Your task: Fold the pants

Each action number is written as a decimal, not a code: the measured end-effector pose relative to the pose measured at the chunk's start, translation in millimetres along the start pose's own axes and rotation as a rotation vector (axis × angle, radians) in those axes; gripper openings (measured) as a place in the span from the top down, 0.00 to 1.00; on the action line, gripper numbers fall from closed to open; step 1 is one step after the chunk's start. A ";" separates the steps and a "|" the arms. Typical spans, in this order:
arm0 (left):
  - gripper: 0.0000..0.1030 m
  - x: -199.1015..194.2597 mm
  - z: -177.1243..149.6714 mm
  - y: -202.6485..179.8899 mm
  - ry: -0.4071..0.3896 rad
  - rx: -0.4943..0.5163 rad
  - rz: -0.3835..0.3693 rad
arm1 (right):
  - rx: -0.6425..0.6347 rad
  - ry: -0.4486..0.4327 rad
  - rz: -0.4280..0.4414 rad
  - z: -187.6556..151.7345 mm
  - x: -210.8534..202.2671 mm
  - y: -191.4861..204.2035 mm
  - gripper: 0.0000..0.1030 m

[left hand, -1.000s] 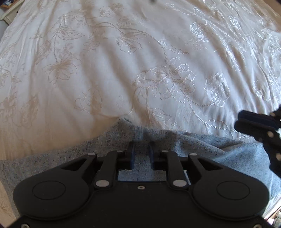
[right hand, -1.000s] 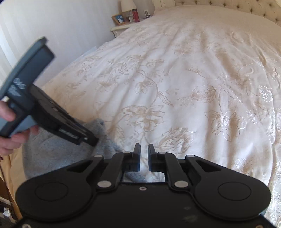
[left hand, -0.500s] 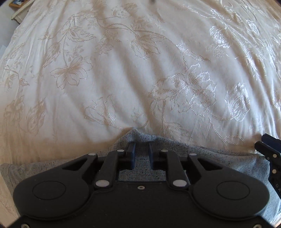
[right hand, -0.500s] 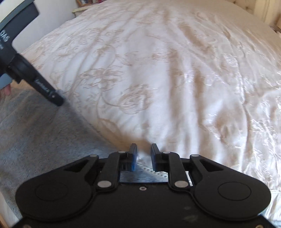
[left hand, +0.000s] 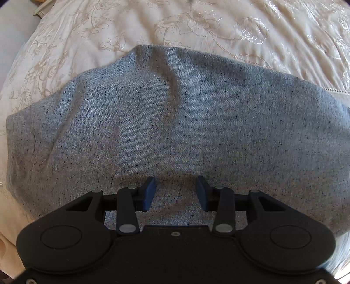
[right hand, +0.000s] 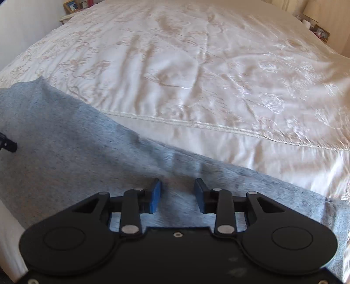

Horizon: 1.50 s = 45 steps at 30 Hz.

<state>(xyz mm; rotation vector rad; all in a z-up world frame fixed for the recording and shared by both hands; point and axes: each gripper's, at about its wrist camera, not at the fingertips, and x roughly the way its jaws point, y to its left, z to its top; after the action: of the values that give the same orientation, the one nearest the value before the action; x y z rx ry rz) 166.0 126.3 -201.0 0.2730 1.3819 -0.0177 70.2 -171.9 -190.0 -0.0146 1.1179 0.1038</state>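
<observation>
The grey speckled pants (left hand: 175,122) lie spread on the cream bedspread (left hand: 218,28) and fill most of the left wrist view, with a crease running down the middle. My left gripper (left hand: 176,192) is open, its blue pads apart just above the near part of the cloth, holding nothing. In the right wrist view the pants (right hand: 72,139) stretch from the left to the lower right. My right gripper (right hand: 177,194) is open over the cloth, empty. A tip of the left gripper (right hand: 7,144) shows at the left edge.
The embroidered bedspread (right hand: 196,72) stretches far ahead, with a stitched seam (right hand: 196,124) across it. A bedside table with picture frames (right hand: 72,6) stands at the far left, and small items (right hand: 317,28) at the far right.
Both grippers were shut on the pants' edge; now both are open and drawn back, and the cloth lies flat on the bed ahead of them.
</observation>
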 end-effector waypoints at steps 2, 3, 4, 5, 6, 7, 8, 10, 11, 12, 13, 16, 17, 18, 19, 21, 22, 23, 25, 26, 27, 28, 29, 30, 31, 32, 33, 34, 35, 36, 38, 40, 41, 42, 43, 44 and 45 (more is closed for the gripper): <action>0.50 -1.9 0.9 -2.6 -0.004 -0.014 0.023 | 0.015 -0.008 -0.099 -8.3 -0.7 -33.7 0.65; 0.51 -3.6 1.9 -3.6 -0.002 -0.033 0.030 | 0.032 -0.010 -0.137 -10.5 0.2 -50.4 0.65; 0.51 -5.9 3.1 -4.5 -0.002 -0.048 0.032 | 0.067 -0.007 -0.155 -12.6 0.7 -66.6 0.65; 0.51 -8.5 3.0 -5.8 -0.002 -0.059 0.031 | 0.108 0.003 -0.165 -14.2 1.3 -81.2 0.65; 0.51 -13.1 1.1 -6.2 -0.005 -0.066 0.023 | 0.159 0.015 -0.178 -16.1 1.4 -98.3 0.65; 0.51 -17.0 0.8 -9.2 -0.006 -0.069 0.012 | 0.179 0.018 -0.194 -17.8 -0.3 -106.7 0.64; 0.51 -22.4 -0.3 -13.6 -0.011 -0.069 -0.003 | 0.182 0.020 -0.207 -17.5 -2.0 -110.8 0.64; 0.51 -35.8 -6.8 -26.9 -0.036 -0.041 -0.051 | 0.178 0.006 -0.183 -21.0 -15.8 -107.3 0.61; 0.51 -40.1 -10.6 -35.2 -0.044 -0.016 -0.072 | 0.174 -0.007 -0.146 -23.6 -27.2 -97.9 0.61; 0.51 -42.3 -14.9 -43.2 -0.044 0.012 -0.089 | 0.163 -0.013 -0.116 -26.9 -32.4 -90.0 0.61; 0.51 -42.7 -19.1 -52.2 -0.037 0.042 -0.104 | 0.141 -0.009 -0.082 -32.8 -39.4 -76.7 0.61; 0.50 -30.7 -41.9 -69.8 0.010 0.118 -0.113 | 0.066 0.037 -0.077 -52.5 -38.0 -36.8 0.61; 0.50 -26.9 -46.4 -72.8 0.018 0.132 -0.101 | 0.038 0.059 -0.110 -62.2 -34.8 -25.4 0.62; 0.49 -26.0 -53.9 -77.0 0.020 0.150 -0.084 | 0.025 0.092 -0.148 -71.7 -31.8 -18.6 0.62; 0.48 -25.6 -56.5 -78.2 0.013 0.161 -0.080 | 0.029 0.114 -0.173 -78.4 -30.4 -15.8 0.61; 0.48 -28.7 -58.8 -78.9 0.002 0.171 -0.082 | 0.068 0.101 -0.183 -90.8 -38.8 -15.2 0.62; 0.48 -29.9 -58.9 -78.4 0.004 0.167 -0.088 | 0.085 0.101 -0.177 -91.3 -43.7 -18.3 0.62; 0.48 -30.2 -58.3 -77.1 0.006 0.161 -0.096 | 0.108 0.102 -0.174 -90.8 -49.7 -23.9 0.62; 0.48 -28.5 -56.2 -73.2 0.006 0.155 -0.112 | 0.181 0.076 -0.191 -89.0 -62.7 -38.8 0.61; 0.48 -28.7 -55.3 -70.5 0.003 0.156 -0.117 | 0.259 0.044 -0.208 -88.9 -73.9 -53.0 0.60; 0.48 -29.6 -55.3 -69.2 -0.001 0.158 -0.118 | 0.337 0.021 -0.220 -92.3 -83.3 -66.2 0.60; 0.48 -31.8 -56.1 -69.2 -0.005 0.159 -0.115 | 0.417 0.005 -0.227 -96.8 -90.7 -79.5 0.60; 0.48 -33.7 -56.5 -69.1 -0.009 0.159 -0.108 | 0.491 -0.001 -0.230 -102.7 -96.1 -92.7 0.60; 0.48 -38.6 -58.2 -70.9 -0.014 0.158 -0.102 | 0.554 0.000 -0.233 -108.7 -99.0 -104.3 0.60; 0.48 -45.6 -62.5 -73.9 -0.020 0.157 -0.100 | 0.605 0.003 -0.232 -115.2 -101.3 -114.1 0.60; 0.48 -51.8 -65.3 -76.3 -0.030 0.154 -0.100 | 0.671 0.003 -0.224 -125.3 -102.5 -128.7 0.60; 0.48 -58.0 -68.2 -80.0 -0.038 0.150 -0.100 | 0.719 -0.003 -0.212 -133.3 -104.1 -137.5 0.59; 0.48 -64.4 -72.0 -83.9 -0.046 0.147 -0.100 | 0.765 -0.012 -0.193 -141.8 -104.9 -146.4 0.59; 0.48 -71.2 -75.5 -89.2 -0.053 0.144 -0.097 | 0.803 -0.021 -0.165 -151.4 -105.4 -154.7 0.59; 0.48 -75.6 -76.9 -94.4 -0.059 0.143 -0.091 | 0.833 -0.023 -0.141 -157.9 -103.6 -162.7 0.59; 0.48 -81.2 -80.1 -104.0 -0.068 0.140 -0.075 | 0.872 -0.020 -0.093 -166.0 -97.4 -176.5 0.59; 0.48 -88.3 -83.5 -119.2 -0.070 0.131 -0.070 | 0.882 -0.027 -0.047 -169.6 -91.3 -188.9 0.59; 0.48 -90.9 -84.9 -125.9 -0.069 0.127 -0.069 | 0.874 -0.039 -0.028 -170.2 -88.2 -194.7 0.58; 0.48 -87.5 -81.1 -129.5 -0.065 0.123 -0.067 | 0.863 -0.046 -0.022 -169.6 -85.6 -198.3 0.58; 0.48 -89.6 -82.6 -136.3 -0.063 0.120 -0.063 | 0.847 -0.047 -0.017 -167.8 -82.1 -202.8 0.57; 0.48 -93.1 -84.7 -143.9 -0.061 0.116 -0.062 | 0.828 -0.045 -0.005 -165.0 -77.8 -207.8 0.57; 0.48 -95.0 -84.7 -150.4 -0.061 0.112 -0.064 | 0.814 -0.046 0.007 -161.7 -74.8 -212.6 0.57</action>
<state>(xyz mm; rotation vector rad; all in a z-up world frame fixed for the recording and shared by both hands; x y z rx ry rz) 40.1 -16.2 -149.7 0.3186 1.3310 -0.1555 -87.9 -399.4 -202.3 0.7133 1.0486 -0.3478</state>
